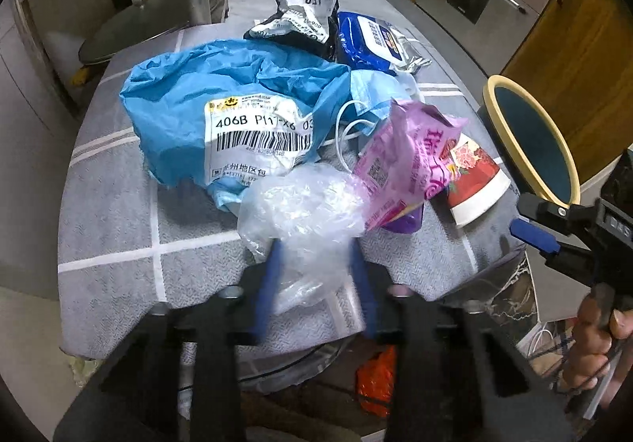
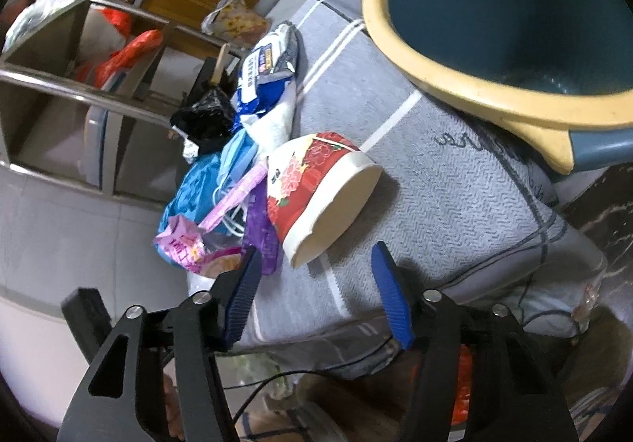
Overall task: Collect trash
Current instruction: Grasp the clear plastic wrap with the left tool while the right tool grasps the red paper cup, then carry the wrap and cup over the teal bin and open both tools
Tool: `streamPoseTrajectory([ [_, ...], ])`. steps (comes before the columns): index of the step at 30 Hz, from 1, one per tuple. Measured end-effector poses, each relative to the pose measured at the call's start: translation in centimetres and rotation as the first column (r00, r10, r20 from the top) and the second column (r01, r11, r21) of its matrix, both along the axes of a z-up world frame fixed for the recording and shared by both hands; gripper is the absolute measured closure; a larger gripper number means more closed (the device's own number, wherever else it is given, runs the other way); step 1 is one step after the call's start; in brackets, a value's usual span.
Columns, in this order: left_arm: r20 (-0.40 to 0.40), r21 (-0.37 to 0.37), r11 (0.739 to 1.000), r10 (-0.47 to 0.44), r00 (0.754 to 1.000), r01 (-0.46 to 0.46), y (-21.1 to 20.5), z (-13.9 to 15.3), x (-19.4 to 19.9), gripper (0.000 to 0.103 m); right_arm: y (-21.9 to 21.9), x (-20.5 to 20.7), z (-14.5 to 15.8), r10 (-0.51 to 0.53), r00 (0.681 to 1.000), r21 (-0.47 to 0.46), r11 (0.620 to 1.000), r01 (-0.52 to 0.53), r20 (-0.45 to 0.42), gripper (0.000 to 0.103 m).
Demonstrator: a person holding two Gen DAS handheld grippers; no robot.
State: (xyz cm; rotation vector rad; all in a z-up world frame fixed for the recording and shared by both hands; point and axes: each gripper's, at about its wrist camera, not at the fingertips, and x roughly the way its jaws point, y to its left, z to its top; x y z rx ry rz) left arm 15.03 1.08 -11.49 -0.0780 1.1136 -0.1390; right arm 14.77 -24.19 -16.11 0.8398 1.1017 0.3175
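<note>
While the left gripper [image 1: 314,256] pinches the clear bag [image 1: 300,212], the right gripper [image 2: 316,284] gapes before the toppled cup [image 2: 316,193]

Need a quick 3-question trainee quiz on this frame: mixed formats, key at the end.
1. True or false: the paper cup stands upright on the grey cloth.
2. What sits between the pads of the left claw? A) blue mailer bag B) clear plastic bag C) pink wrapper
3. What does the right claw hold?
Key: 1 false, it lies on its side. 2 B. 3 nothing; it is open, with the cup just ahead.
</note>
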Motion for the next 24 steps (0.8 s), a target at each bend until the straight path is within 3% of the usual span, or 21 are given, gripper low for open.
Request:
streamPoseTrajectory([
  [5,0.022,-0.011,1.0,0.004,1.0,-0.003,0.5,0.6,-0.8,0.089,0.3,0.6,-0.5,-0.014,1.0,0.029,0.999,0.014,-0.002,0.054],
  [11,0.025,-0.027,0.999,0.019,0.999,-0.019,1.4,1.0,-1.7,0.092,1.4,1.8,-1.5,-0.025,0.999,0.05,0.998,0.026,-0.023,0.068],
  [16,0.024,-0.036,0.999,0.034,0.999,-0.034,2.0,1.1,-2.3,0.092,1.4,1.8,-1.9,-0.038,0.999,0.078,0.996,0.039,-0.012,0.094],
  [24,0.067,-0.069,0.997,0.051,0.996,-0.047,2.3,2.8,-3.5,0.092,0.9,1.0,-0.4,-0.041,0.998,0.084,0.996,0.037,0.048,0.099],
])
